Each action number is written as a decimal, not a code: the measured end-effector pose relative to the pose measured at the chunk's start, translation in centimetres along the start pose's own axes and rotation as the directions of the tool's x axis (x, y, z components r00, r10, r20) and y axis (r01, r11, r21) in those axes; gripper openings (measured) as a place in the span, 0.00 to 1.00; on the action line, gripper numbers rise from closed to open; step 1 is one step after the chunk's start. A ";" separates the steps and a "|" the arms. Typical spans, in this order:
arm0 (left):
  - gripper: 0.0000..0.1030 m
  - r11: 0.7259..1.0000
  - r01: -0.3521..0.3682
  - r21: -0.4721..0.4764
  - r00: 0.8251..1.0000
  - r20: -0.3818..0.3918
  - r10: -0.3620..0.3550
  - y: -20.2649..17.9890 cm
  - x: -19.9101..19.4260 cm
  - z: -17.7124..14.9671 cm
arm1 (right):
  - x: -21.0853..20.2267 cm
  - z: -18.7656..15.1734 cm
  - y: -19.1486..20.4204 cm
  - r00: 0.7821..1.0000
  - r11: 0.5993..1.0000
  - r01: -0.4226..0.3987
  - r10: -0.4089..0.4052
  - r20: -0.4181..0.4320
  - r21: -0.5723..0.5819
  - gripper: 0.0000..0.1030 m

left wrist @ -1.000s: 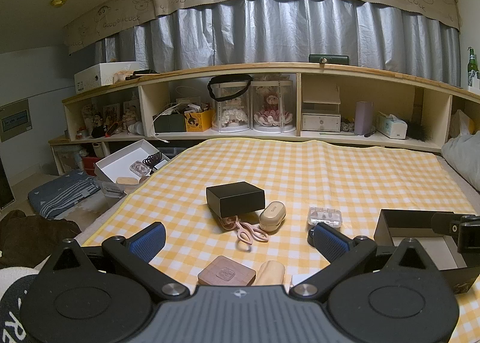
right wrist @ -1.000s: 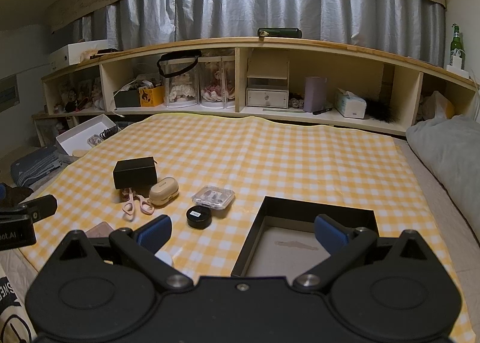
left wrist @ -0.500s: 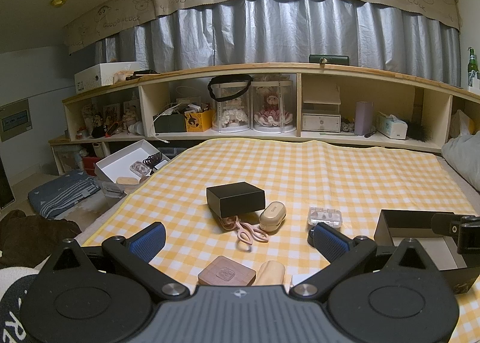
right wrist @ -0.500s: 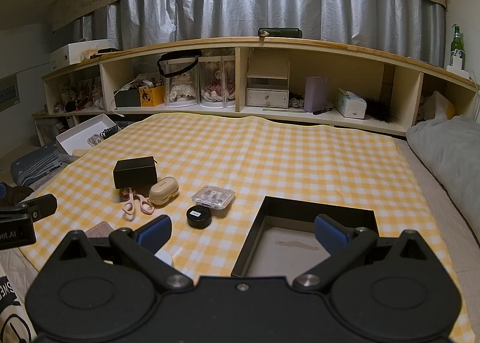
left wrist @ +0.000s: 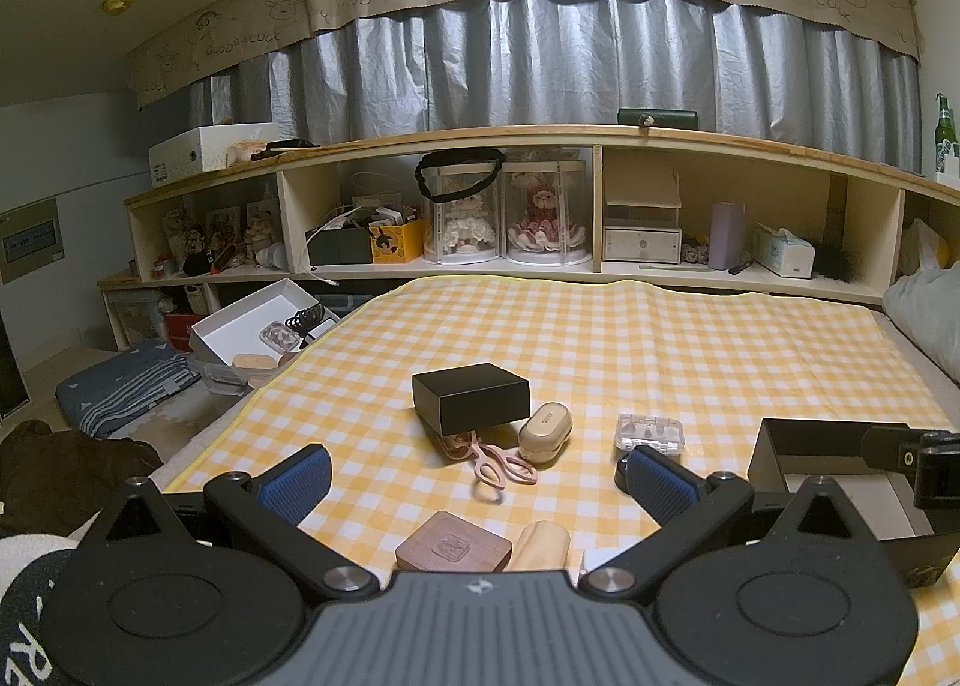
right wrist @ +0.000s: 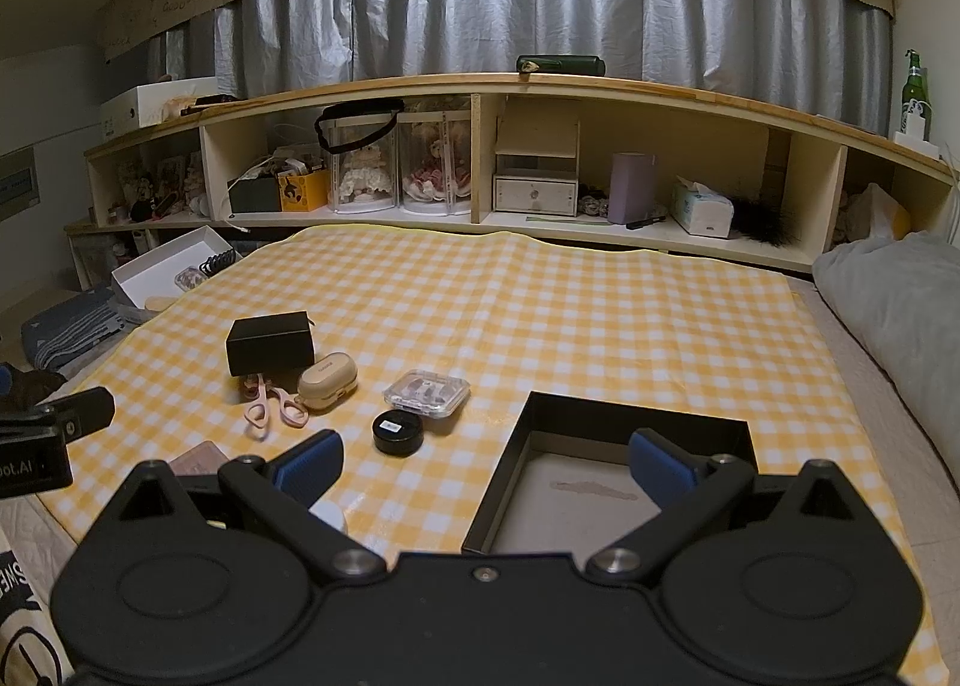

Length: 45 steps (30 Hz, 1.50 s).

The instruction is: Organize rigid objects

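Both claws unmoved | left claw [left wrist: 474,476] wide open, empty | right claw [right wrist: 485,461] likewise

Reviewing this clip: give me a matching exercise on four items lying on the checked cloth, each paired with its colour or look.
Things:
1. scissors
2. closed box
3. rounded case
4. flat case with a lid

Looks:
A. beige
B. clear plastic
C. pink
D. black

Pairs: 1-C, 2-D, 3-A, 4-B.

All four lie on the checked cloth, to the left of the open black tray.
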<state>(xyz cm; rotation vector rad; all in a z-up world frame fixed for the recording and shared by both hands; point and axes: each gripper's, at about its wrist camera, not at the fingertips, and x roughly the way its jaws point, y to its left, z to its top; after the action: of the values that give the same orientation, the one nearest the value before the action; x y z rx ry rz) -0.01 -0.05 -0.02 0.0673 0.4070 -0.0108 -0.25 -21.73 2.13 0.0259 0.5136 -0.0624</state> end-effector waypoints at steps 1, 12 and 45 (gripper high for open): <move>1.00 1.000 0.000 0.000 1.000 0.000 0.000 0.0 0.0 0.0 | 0.0 0.1 -0.1 1.000 1.000 0.001 -0.001 0.000 0.000 1.00; 1.00 1.000 0.000 -0.001 1.000 0.000 0.000 0.0 0.0 0.0 | 0.1 -0.3 0.2 1.000 1.000 0.001 -0.001 0.004 -0.001 1.00; 1.00 0.999 0.027 0.033 1.000 0.008 -0.027 0.5 9.5 10.2 | 10.6 0.4 -16.3 0.937 0.904 0.321 -0.260 -0.234 0.282 0.99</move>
<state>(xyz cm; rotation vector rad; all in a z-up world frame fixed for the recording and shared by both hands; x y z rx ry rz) 12.78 -0.19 5.55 0.0941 0.3997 -0.0448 8.05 -38.59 -2.90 0.2722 0.6935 -0.4419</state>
